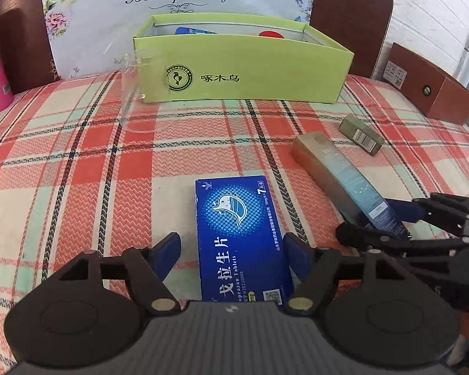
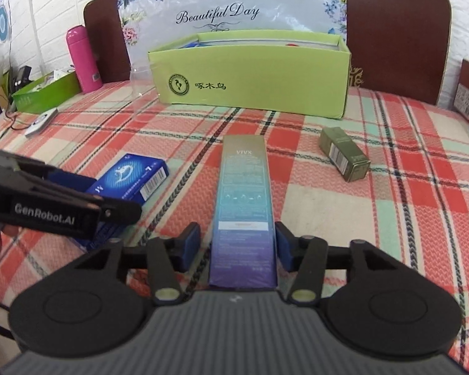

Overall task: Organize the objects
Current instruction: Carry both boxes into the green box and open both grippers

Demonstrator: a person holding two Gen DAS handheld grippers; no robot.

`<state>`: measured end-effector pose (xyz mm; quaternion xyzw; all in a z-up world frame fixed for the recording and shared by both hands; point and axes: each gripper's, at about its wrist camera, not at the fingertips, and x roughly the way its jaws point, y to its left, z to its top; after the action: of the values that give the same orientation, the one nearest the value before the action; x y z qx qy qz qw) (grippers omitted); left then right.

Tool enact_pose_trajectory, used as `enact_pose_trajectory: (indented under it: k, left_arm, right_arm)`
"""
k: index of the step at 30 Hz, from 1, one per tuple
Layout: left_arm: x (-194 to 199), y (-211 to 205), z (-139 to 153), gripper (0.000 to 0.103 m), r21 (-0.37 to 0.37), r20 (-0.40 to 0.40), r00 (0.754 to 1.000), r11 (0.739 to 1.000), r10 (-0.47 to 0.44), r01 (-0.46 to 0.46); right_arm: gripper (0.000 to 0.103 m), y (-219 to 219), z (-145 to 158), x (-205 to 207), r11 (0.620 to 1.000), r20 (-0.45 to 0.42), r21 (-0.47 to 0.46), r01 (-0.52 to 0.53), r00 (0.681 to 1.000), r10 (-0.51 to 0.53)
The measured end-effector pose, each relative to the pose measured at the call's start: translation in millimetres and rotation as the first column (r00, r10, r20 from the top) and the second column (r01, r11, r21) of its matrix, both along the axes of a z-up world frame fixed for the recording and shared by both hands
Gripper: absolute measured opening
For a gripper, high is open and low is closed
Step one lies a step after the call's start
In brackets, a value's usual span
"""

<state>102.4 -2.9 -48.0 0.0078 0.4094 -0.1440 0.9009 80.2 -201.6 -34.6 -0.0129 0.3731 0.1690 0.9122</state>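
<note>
Both grippers straddle a carton without clamping it; the left gripper (image 1: 231, 256) has its blue pads either side of the blue tablet box (image 1: 240, 237), the right-hand pad touching or nearly touching the box edge, the other clearly apart from it, so I read the jaws as released; the right gripper (image 2: 237, 243) likewise brackets the long gradient carton (image 2: 244, 206), a sliver of gap showing beside each pad, nothing gripped. Each box lies flat on the plaid cloth (image 1: 78, 168), near end under its tool. Further out, a small olive box (image 2: 344, 156) lies loose to the right; beyond stands the open green box (image 2: 250, 78), already holding a few things, with a clear plastic container (image 1: 137, 93) at its left corner. The step in hand looks like pre-grasp; next, I judge, each pair of jaws must close squarely on the carton's long sides, lift, and carry over the green wall without the two tools colliding.
</note>
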Motion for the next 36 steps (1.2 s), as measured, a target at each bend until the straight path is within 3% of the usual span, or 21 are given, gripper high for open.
enact_pose_trajectory:
  k: [5,9,13,14,15,19,21,26,36]
  left_arm:
    - [0,-3,-2,0.075,0.006,-0.007,1.000,1.000,0.002,-0.002]
    - [1,-7,-5,0.076,0.029,0.005,1.000,1.000,-0.006,0.005]
    - [4,-9,-6,0.075,0.037,0.016,1.000,0.999,-0.008,0.008]
    - [3,-10,-6,0.069,0.043,0.024,1.000,0.999,-0.017,0.016]
    - [2,-10,-6,0.062,0.045,0.035,0.999,0.999,-0.029,0.028]
    - [3,-6,0,0.061,-0.011,0.027,0.999,1.000,-0.028,0.028]
    - [3,-3,9,0.061,-0.050,0.041,0.999,0.998,-0.032,0.034]
    - [8,-9,44,0.061,-0.070,0.142,0.989,0.996,-0.048,0.058]
    - [53,-32,110,0.061,-0.111,0.312,0.949,0.990,-0.054,0.092]
  right_arm:
    - [0.058,4,1,3,0.998,0.001,-0.036,-0.047,0.999,0.047]
    - [0.058,2,6,2,0.999,0.043,-0.041,-0.023,0.999,0.025]
    - [0.046,4,-3,11,0.998,0.020,-0.064,-0.020,1.000,0.022]
    - [0.040,4,-4,10,0.998,0.035,-0.066,-0.018,0.999,0.020]
    - [0.039,4,-5,9,0.998,0.040,-0.066,-0.015,0.999,0.017]
    - [0.038,-1,0,5,1.000,0.025,0.000,-0.002,1.000,0.002]
    - [0.038,-6,10,2,0.999,0.040,0.047,-0.005,0.999,0.003]
    - [0.038,-12,41,4,0.998,0.135,0.067,-0.011,0.991,0.002]
    - [0.038,-25,91,53,0.996,0.277,0.079,0.040,0.959,-0.061]
